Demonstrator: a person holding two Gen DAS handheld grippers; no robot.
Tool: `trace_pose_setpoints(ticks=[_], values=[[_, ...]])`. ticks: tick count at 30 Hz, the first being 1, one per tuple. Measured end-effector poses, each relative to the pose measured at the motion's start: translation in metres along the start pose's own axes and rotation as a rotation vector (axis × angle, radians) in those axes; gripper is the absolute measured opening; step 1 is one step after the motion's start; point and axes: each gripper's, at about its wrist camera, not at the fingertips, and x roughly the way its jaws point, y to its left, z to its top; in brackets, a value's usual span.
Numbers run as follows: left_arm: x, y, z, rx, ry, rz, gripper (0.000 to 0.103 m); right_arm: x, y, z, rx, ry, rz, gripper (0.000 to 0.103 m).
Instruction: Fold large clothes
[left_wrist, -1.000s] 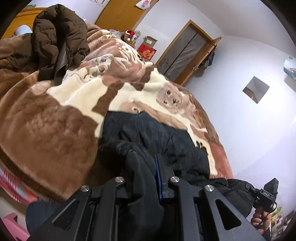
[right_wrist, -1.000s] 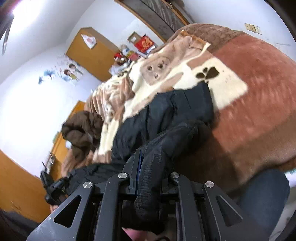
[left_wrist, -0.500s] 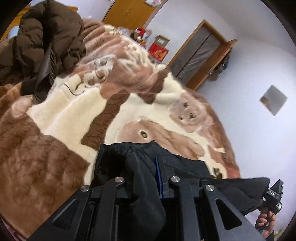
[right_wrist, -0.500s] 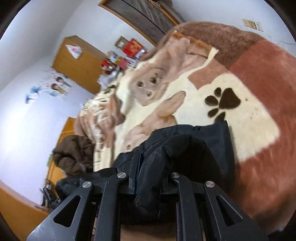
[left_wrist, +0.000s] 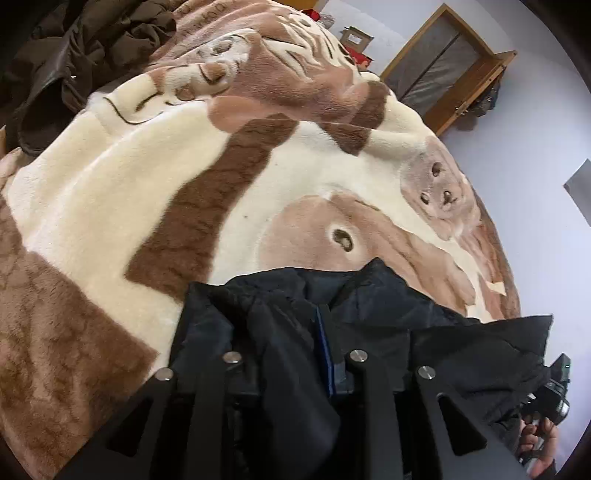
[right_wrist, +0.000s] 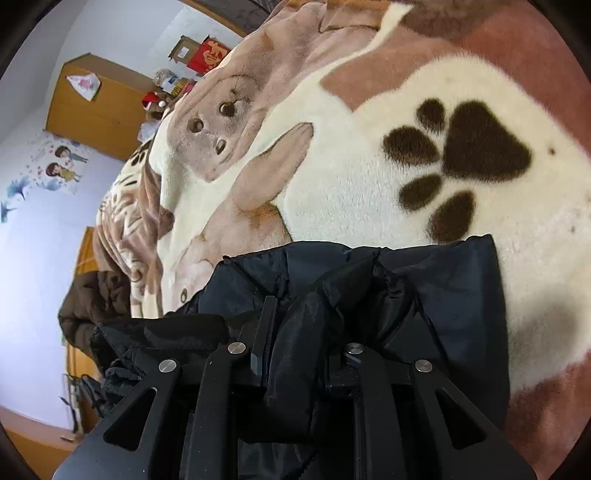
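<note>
A black padded jacket (left_wrist: 388, 306) lies bunched on a brown and cream plush blanket (left_wrist: 147, 166) that covers the bed. My left gripper (left_wrist: 284, 332) has a fold of the jacket between its fingers. Its jaws are opening, with the cloth still pinched against the blue-edged pad. In the right wrist view the black jacket (right_wrist: 443, 280) spreads over the blanket (right_wrist: 369, 184) just below a paw print. My right gripper (right_wrist: 306, 325) also has a thick fold between its fingers while its jaws are opening. That right gripper (left_wrist: 557, 387), held in a hand (left_wrist: 535, 439), shows at the left view's lower right edge.
A brown puffy coat (left_wrist: 92, 48) is heaped at the far left of the bed, and shows again as the brown coat (right_wrist: 96, 295). A wooden door (left_wrist: 439, 70) stands beyond the bed. A wooden wardrobe (right_wrist: 96, 107) and a red box (right_wrist: 210, 55) are against the far wall.
Both grippers have carried the black jacket forward and down over the bed. The blanket now fills both views and the jacket's front edge rests on it.
</note>
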Motion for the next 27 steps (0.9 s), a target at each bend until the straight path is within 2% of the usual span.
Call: trace_pose_setpoints(ticks=[2, 4, 6, 8, 11, 13, 16, 18, 20, 23, 27], values=[[-0.009, 0.001, 0.002, -0.014, 0.014, -0.026, 0.029, -0.010, 0.004, 0.001, 0.002, 0.000, 0.028, 0.025], [-0.021, 0.004, 0.009, -0.040, 0.017, -0.066, 0.036, -0.028, 0.012, 0.003, 0.000, -0.017, 0.091, 0.035], [-0.039, 0.003, 0.016, -0.054, -0.009, -0.108, 0.045, -0.051, 0.021, 0.006, -0.006, -0.049, 0.173, 0.053], [-0.059, -0.002, 0.023, -0.048, -0.049, -0.141, 0.055, -0.067, 0.033, 0.006, -0.032, -0.076, 0.191, 0.054], [-0.079, -0.009, 0.031, -0.038, -0.084, -0.142, 0.059, -0.081, 0.051, 0.002, -0.096, -0.108, 0.151, 0.054], [-0.085, -0.010, 0.035, -0.048, -0.103, -0.155, 0.062, -0.088, 0.056, -0.001, -0.105, -0.134, 0.159, 0.054], [-0.086, -0.005, 0.038, -0.081, -0.115, -0.171, 0.065, -0.090, 0.046, 0.004, -0.010, -0.158, 0.230, 0.054], [-0.080, -0.002, 0.040, -0.082, -0.117, -0.159, 0.069, -0.076, 0.032, 0.009, 0.063, -0.137, 0.251, 0.058], [-0.069, 0.000, 0.039, -0.064, -0.132, -0.091, 0.082, -0.062, 0.022, 0.011, 0.104, -0.107, 0.202, 0.058], [-0.050, 0.004, 0.035, -0.048, -0.073, -0.046, 0.082, -0.065, 0.023, 0.006, 0.039, -0.161, 0.108, 0.058], [-0.060, -0.001, 0.027, 0.007, -0.108, -0.005, 0.082, -0.080, 0.054, -0.007, -0.178, -0.248, -0.036, 0.058]])
